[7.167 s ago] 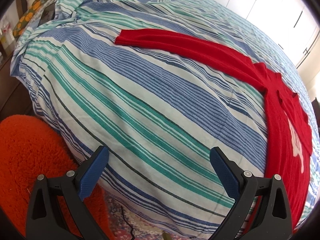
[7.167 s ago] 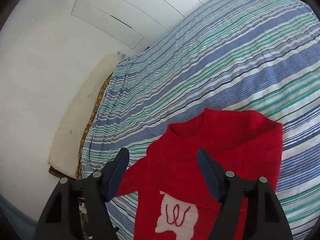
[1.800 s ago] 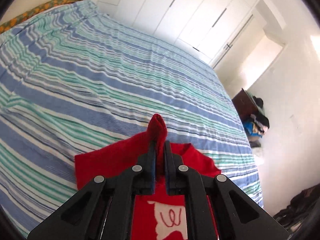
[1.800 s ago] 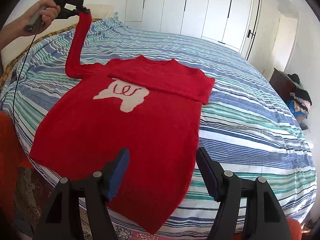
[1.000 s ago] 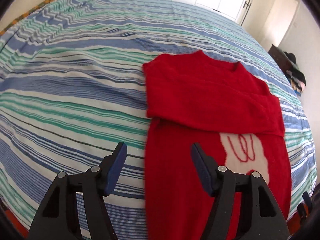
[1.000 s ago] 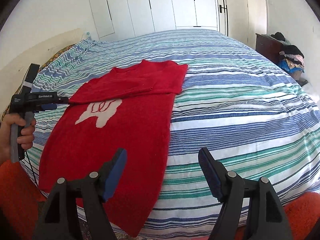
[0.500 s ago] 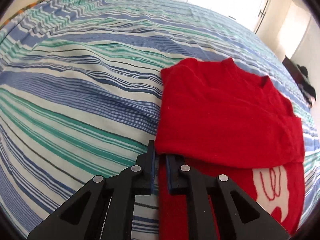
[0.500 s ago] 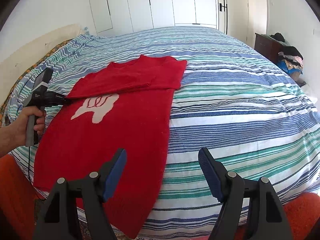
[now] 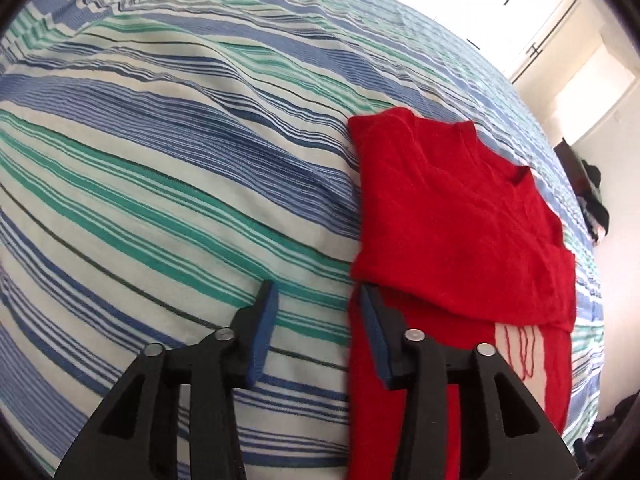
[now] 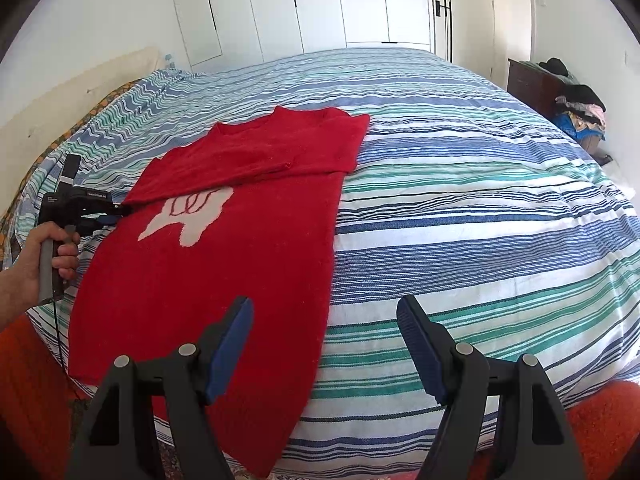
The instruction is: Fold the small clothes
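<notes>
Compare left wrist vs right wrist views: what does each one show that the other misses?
Left wrist only: a close look at the folded-over sleeves' edge by the left gripper, its jaws opening with nothing between them, one finger over the sweater's side edge.

Right wrist only: the person's hand holding that gripper's handle, the sweater's whole lower body down to the hem, the open, empty right gripper, the wardrobe doors and the orange rug.

Both: the red sweater on the striped bedspread, with its white motif.

The red sweater point(image 10: 224, 264) lies flat on the striped bedspread point(image 10: 460, 208), right gripper point(image 10: 325, 340) jaws apart above it.
</notes>
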Action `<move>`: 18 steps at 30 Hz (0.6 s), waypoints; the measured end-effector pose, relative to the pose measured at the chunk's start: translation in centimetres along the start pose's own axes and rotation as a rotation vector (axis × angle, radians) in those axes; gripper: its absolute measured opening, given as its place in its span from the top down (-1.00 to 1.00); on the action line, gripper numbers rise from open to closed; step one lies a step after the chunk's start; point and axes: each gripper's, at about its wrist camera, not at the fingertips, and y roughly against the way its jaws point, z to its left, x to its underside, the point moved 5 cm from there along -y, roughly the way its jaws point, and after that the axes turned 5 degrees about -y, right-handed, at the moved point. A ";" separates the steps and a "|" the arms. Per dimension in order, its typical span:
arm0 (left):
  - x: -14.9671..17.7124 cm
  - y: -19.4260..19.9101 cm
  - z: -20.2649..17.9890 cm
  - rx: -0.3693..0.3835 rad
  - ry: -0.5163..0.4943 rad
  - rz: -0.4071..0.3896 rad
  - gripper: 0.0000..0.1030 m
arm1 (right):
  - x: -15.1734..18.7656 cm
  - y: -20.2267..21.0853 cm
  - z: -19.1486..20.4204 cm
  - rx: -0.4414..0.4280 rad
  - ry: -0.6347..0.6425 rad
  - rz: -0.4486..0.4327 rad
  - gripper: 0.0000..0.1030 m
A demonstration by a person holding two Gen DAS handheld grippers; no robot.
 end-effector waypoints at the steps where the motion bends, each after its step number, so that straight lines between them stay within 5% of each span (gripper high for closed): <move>1: 0.2 0.7 1.0 -0.043 0.002 -0.016 -0.48 | 0.0 0.0 0.1 0.001 0.002 -0.002 -0.43; 4: 1.8 2.8 3.8 -0.114 0.049 -0.023 -0.49 | 0.0 0.1 0.6 0.006 0.021 -0.009 -0.43; 8: 4.9 7.3 3.2 -0.048 0.037 -0.068 -0.49 | 0.0 0.3 1.5 0.007 0.055 -0.016 -0.43; 13: 9.1 10.8 -3.9 0.062 -0.170 -0.128 -0.83 | -0.3 0.0 4.3 -0.099 0.159 0.032 -0.44; 18: 14.8 7.0 -8.5 0.028 -0.420 -0.013 -0.83 | 1.0 -1.8 7.7 -0.156 0.349 0.152 -0.56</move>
